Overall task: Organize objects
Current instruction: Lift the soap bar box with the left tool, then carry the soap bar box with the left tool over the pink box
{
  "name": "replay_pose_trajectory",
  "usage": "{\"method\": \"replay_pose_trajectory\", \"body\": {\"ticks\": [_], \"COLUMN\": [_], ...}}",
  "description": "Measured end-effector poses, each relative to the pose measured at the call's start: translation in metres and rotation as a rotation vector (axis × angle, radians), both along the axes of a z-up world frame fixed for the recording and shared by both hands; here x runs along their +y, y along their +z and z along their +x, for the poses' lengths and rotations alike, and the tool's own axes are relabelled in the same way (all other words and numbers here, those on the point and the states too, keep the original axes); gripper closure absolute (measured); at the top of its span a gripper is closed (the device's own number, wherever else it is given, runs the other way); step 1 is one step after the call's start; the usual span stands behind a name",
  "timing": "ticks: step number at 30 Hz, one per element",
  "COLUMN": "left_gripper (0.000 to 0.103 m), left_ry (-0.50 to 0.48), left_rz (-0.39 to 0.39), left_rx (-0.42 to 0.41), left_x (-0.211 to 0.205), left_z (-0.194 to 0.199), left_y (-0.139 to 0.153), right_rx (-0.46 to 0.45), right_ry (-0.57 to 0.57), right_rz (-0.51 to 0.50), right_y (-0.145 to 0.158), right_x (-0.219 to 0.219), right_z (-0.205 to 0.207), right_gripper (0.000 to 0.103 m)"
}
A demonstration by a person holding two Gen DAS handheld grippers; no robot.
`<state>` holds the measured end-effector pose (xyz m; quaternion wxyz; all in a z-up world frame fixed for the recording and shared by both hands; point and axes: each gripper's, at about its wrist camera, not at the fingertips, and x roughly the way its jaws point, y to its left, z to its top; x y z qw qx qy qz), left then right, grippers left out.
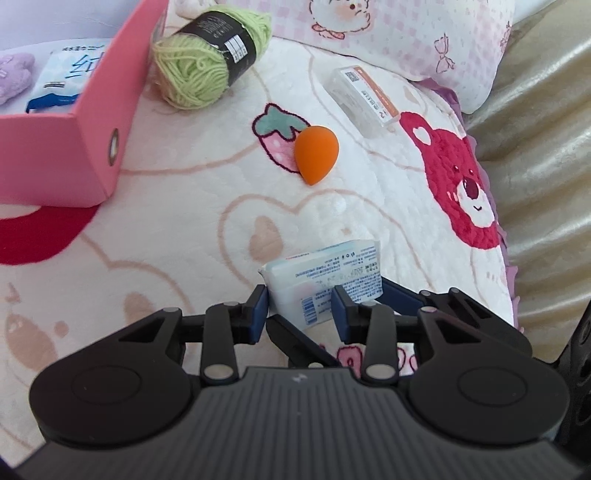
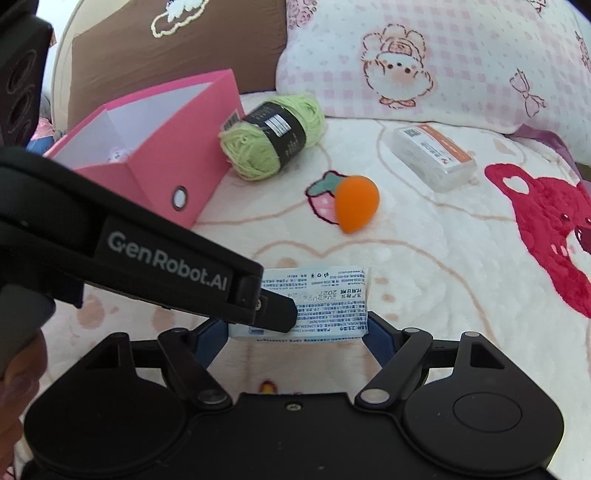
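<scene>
Tissue pack point(image 1: 325, 280) is sitting between both claws at once, just above the fleece blanket point(image 1: 184, 229) on the bed. Left claw point(image 1: 299, 302) is gripping it w/ its blue pads point(image 1: 258, 306) pressing on the narrow sides, jaws nearly closed. Right claw point(image 2: 295, 328) is holding the same pack point(image 2: 325, 295) by its longer sides, jaws standing wide w/ blue pads touching the pack's ends. In the right wrist view the left claw's black arm, marked GenRobot.AI, is crossing in from the left and covering the pack's left part.

Other stuff is lying further out on the blanket. Orange sponge point(image 1: 316, 155), egg-shaped, is resting on a strawberry print, well apart from the pack. Green yarn ball point(image 1: 210, 55) w/ a black label is lying just beside the pink box point(image 1: 92, 147), poss. touching its corner. Box is standing open; inside are showing a blue-white packet point(image 1: 62, 77) and a purple plush thing point(image 1: 14, 74). Clear plastic case point(image 1: 365, 96) w/ an orange-white label is lying near the pink checked pillow point(image 1: 406, 33). Red bear print is showing at the blanket's right edge. Brown cushion point(image 2: 166, 48) is standing behind the box in the right wrist view.
</scene>
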<state>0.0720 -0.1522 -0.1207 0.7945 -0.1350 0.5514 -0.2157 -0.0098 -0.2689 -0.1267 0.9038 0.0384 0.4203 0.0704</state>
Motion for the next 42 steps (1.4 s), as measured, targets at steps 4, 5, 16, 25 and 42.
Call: {"method": "replay_pose_trajectory", "body": {"ticks": [4, 5, 16, 25, 42], "left_gripper": [0.067, 0.067, 0.067, 0.067, 0.066], "left_ry": [-0.003, -0.007, -0.059, -0.037, -0.008], "left_rz": [-0.019, -0.019, 0.005, -0.007, -0.015], "left_rx": [0.012, 0.013, 0.004, -0.037, -0.082], "left_x": [0.009, 0.011, 0.029, 0.057, 0.118], "left_z": [-0.005, -0.006, -0.021, -0.025, -0.032], "left_y": [0.009, 0.012, 0.048, 0.073, 0.113], "right_rx": [0.003, 0.013, 0.052, 0.019, 0.028], "right_ry": [0.000, -0.002, 0.041, 0.045, 0.118], "right_rz": [0.006, 0.007, -0.054, -0.066, -0.066], "right_y": [0.013, 0.017, 0.058, 0.079, 0.120], "right_x": [0.006, 0.007, 0.032, 0.056, 0.106], "right_z": [-0.002, -0.002, -0.010, -0.015, -0.013], "right_gripper": [0.020, 0.020, 0.020, 0.020, 0.021]}}
